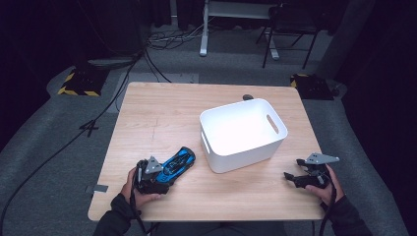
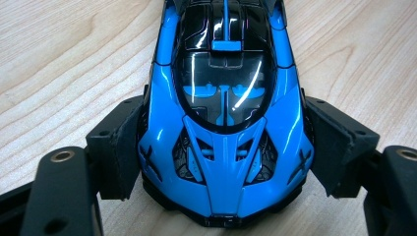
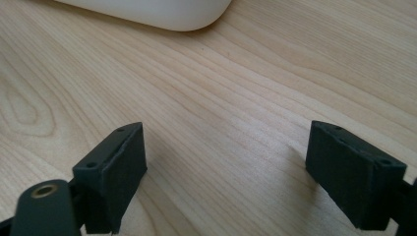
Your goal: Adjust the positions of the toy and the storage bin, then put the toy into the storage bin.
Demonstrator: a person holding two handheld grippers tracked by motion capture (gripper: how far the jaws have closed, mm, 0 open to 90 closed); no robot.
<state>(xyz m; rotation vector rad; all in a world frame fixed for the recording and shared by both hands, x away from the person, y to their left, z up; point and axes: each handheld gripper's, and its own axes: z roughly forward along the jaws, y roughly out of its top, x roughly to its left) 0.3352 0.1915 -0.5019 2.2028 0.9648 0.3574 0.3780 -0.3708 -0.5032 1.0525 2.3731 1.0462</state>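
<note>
Left gripper (image 2: 223, 162) jaws pinching blue toy car (image 2: 225, 123), right gripper (image 3: 226, 177) jaws spread, white bin (image 1: 255, 147) between.

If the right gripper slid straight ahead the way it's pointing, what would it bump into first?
Probably the white bin. The right gripper has open fingers with bare wooden table between them, and the bin's rounded corner sits ahead, slightly left of centre, so it might only clip it.
</note>
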